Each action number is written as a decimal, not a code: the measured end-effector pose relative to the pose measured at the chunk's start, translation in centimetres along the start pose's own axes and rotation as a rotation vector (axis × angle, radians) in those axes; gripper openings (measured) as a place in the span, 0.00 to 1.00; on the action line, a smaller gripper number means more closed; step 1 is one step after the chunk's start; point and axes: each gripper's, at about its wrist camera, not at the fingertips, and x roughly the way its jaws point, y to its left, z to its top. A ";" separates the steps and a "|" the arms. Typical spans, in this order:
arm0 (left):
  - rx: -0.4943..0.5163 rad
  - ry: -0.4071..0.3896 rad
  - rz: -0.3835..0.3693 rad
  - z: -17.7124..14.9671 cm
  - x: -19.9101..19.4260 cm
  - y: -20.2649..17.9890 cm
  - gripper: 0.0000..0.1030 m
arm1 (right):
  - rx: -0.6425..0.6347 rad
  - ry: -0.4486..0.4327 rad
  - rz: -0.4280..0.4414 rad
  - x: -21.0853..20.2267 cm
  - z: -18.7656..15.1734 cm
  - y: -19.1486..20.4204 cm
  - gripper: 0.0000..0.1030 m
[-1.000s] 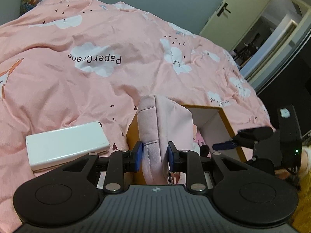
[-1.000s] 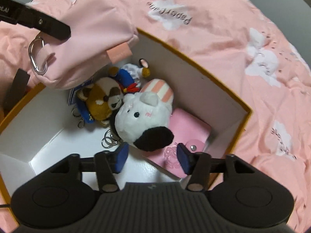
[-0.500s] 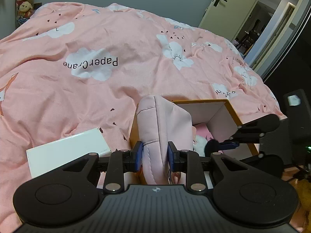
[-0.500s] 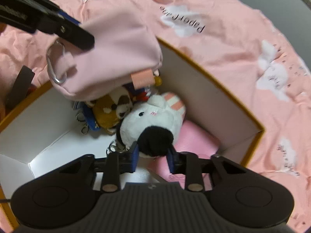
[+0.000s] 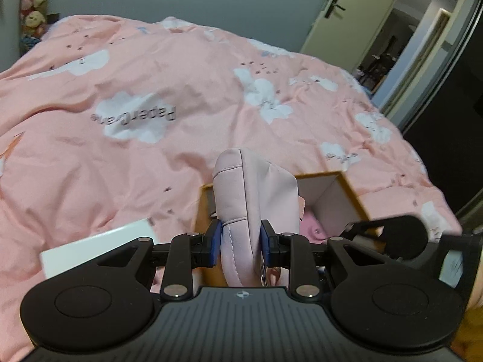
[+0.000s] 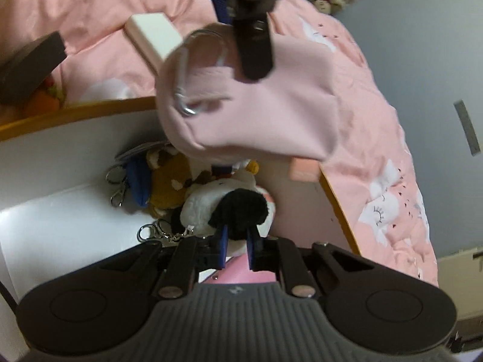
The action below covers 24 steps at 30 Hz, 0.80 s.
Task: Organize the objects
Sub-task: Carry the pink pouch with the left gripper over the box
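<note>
My left gripper (image 5: 240,241) is shut on a pale pink fabric pouch (image 5: 253,193) and holds it over the orange-rimmed box (image 5: 356,199). In the right wrist view the pouch (image 6: 256,111) hangs above the box's white inside (image 6: 60,150), with a metal clip ring (image 6: 181,90) on its near end. My right gripper (image 6: 237,242) reaches into the box. Its jaws are closing and pinch the black patch (image 6: 241,208) of a white plush toy (image 6: 199,208). A brown plush keychain (image 6: 169,181) lies beside it, and a pink wallet (image 6: 238,271) lies under the gripper.
The box sits on a bed with a pink cloud-print duvet (image 5: 151,90). A flat white box (image 5: 96,247) lies on the duvet left of the orange-rimmed box. A door (image 5: 341,9) stands open at the far right, and plush toys (image 5: 33,3) are stacked at the far left.
My right gripper moved in onto the white plush, rolled, and narrowed its jaws onto the black patch. My left gripper kept its hold on the pink pouch above the box.
</note>
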 end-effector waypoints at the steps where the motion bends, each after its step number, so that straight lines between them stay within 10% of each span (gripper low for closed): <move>1: 0.004 0.002 -0.012 0.3 0.2 -0.3 0.29 | 0.014 -0.009 -0.005 -0.1 -0.2 0.0 0.13; 13: -0.153 0.074 -0.174 2.2 6.0 -3.4 0.29 | 0.213 -0.069 0.018 -0.9 -3.0 -0.9 0.14; 24: -0.140 0.120 -0.123 0.6 8.8 -4.1 0.29 | 0.340 -0.012 0.099 -1.2 -4.7 -2.1 0.15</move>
